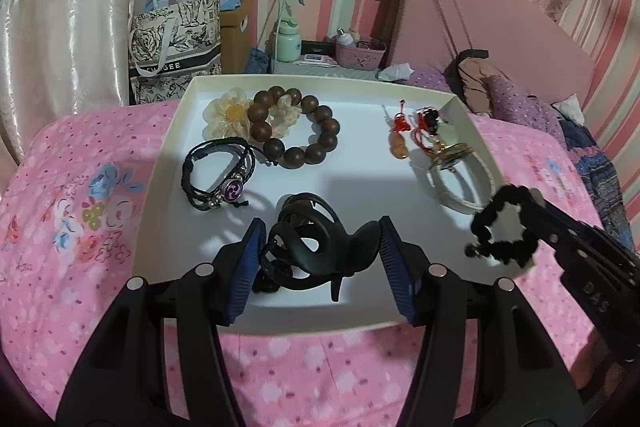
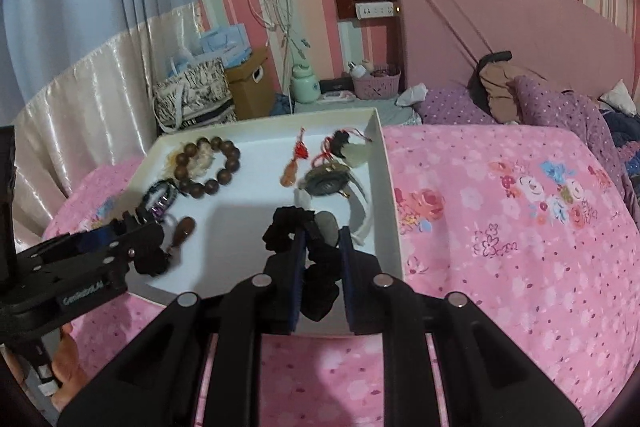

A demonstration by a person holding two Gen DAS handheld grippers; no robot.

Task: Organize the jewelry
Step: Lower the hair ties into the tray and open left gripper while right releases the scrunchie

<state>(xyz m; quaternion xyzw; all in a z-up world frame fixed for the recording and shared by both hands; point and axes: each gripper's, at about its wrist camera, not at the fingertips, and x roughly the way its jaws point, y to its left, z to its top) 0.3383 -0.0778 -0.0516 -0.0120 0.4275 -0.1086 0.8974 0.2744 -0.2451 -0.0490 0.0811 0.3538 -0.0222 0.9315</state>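
A home bedroom: a bed (image 2: 500,227) with a pink flowered sheet fills the foreground, a pink headboard (image 2: 500,23) stands at 1 o'clock, curtains (image 2: 80,47) hang at 10 o'clock, and a nightstand (image 1: 316,65) with a bottle (image 1: 289,45) and a small basket (image 1: 360,53) stands at 12 o'clock.
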